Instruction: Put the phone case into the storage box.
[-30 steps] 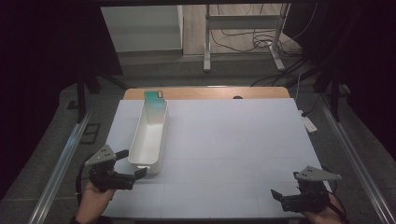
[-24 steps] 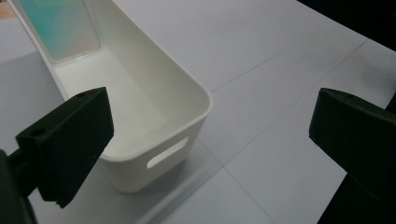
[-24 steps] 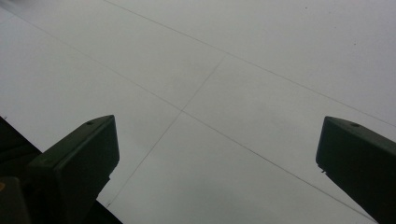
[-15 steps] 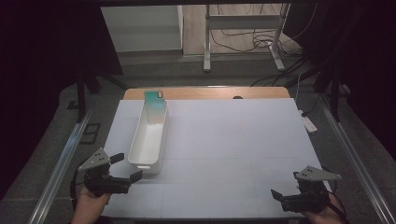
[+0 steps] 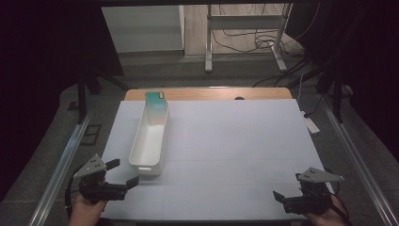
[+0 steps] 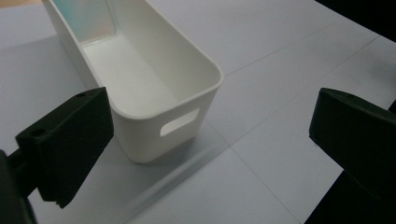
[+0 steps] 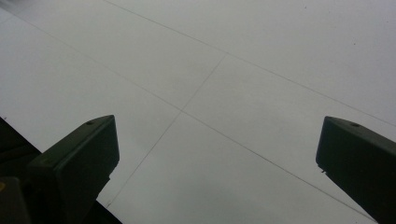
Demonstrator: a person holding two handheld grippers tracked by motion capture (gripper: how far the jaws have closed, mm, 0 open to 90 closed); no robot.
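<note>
Retreat of the left gripper [image 5: 123, 173]: jaws spread and empty, white bin [image 6: 154, 88] (green phone case propped inside) just ahead between them, released on the worktop [image 5: 235, 155]; right gripper [image 5: 285, 197] spread, idle.

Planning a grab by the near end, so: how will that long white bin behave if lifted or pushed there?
The white bin looks like smooth, rigid plastic, so probably stiff but slippery; its handle slot offers purchase. Holding only a teal phone case at the far end, it is likely light. Pushed at one end, it may pivot on the table.
</note>
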